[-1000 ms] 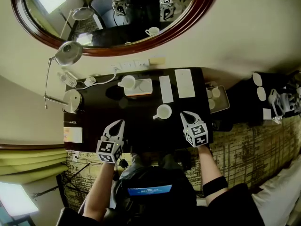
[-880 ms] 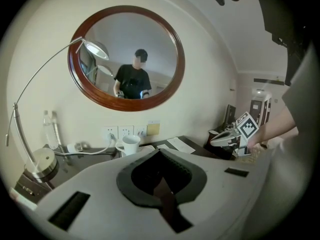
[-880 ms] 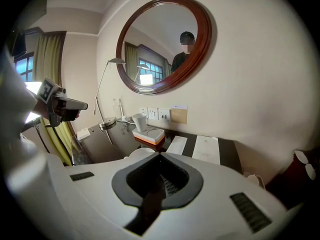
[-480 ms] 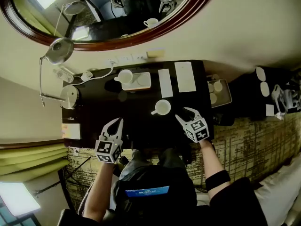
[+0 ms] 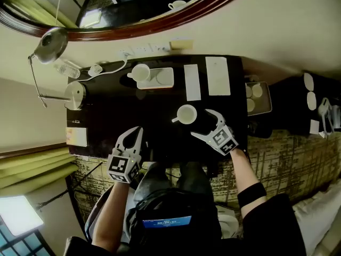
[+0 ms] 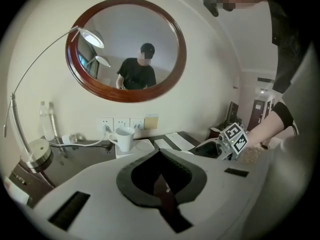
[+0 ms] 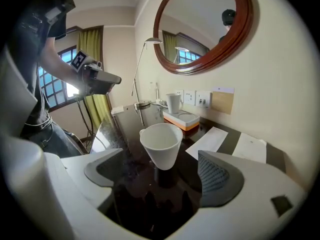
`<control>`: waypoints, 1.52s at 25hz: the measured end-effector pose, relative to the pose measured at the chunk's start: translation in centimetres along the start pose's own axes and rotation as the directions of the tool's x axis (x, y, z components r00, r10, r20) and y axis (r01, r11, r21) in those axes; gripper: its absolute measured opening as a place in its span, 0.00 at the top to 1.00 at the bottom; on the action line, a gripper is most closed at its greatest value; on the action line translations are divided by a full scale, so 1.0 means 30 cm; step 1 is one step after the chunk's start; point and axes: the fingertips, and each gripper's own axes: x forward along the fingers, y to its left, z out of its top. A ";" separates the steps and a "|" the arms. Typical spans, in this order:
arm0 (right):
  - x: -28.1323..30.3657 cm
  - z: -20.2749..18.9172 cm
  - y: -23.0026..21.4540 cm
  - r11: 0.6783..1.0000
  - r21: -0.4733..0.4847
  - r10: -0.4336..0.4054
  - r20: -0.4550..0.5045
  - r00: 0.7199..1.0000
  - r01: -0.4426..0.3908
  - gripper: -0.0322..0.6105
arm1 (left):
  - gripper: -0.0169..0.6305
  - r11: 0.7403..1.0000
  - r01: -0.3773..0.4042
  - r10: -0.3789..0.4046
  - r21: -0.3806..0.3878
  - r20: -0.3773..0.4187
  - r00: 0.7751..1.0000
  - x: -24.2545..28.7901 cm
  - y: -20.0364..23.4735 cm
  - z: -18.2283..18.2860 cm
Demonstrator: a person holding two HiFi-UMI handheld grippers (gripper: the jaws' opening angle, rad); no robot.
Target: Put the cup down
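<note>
I am opening the right gripper, its jaws swinging wide with nothing between them; the white cup is standing upright and untouched just ahead of their tips, on the dark desk near its front edge, right of centre. I am holding the left gripper pressed shut and empty over the front edge, toward the left corner

The desk carries two white cups, the front cup mid-desk and the back cup on the one tray at the back edge. There are two paper sheets, a narrow sheet and a wide sheet, and one lamp at the left edge.
</note>
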 end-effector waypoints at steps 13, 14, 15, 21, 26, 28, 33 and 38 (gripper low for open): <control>0.224 0.018 0.008 0.971 -0.167 0.178 0.037 0.983 -0.169 0.16 | 0.97 1.000 0.008 -0.009 -0.006 -0.064 0.998 0.165 -0.084 -0.058; 0.242 0.018 0.015 0.969 -0.171 0.189 0.047 0.981 -0.179 0.16 | 0.97 1.000 0.015 -0.016 -0.021 -0.070 0.997 0.182 -0.098 -0.047; 0.259 0.012 0.024 0.966 -0.175 0.202 0.053 0.978 -0.190 0.16 | 0.97 0.999 0.022 -0.024 -0.029 -0.073 0.997 0.198 -0.106 -0.046; 0.299 0.058 0.037 0.946 -0.226 0.255 0.070 0.964 -0.234 0.26 | 0.97 0.999 0.042 -0.045 -0.031 -0.088 0.995 0.272 -0.099 -0.072; 0.301 0.064 0.039 0.949 -0.216 0.252 0.081 0.964 -0.230 0.29 | 0.97 0.999 0.042 -0.045 -0.035 -0.090 0.995 0.282 -0.080 -0.081; 0.303 0.076 0.033 0.955 -0.189 0.249 0.096 0.964 -0.228 0.30 | 0.97 0.999 0.040 -0.043 -0.035 -0.094 0.995 0.282 -0.071 -0.082; 0.314 0.117 0.002 0.969 -0.129 0.225 0.128 0.966 -0.209 0.30 | 0.97 0.999 0.031 -0.035 -0.045 -0.090 0.995 0.287 -0.046 -0.082; 0.346 0.212 -0.066 0.982 -0.109 0.169 0.174 0.970 -0.151 0.30 | 0.97 0.998 0.027 -0.032 -0.059 -0.083 0.996 0.301 -0.025 -0.079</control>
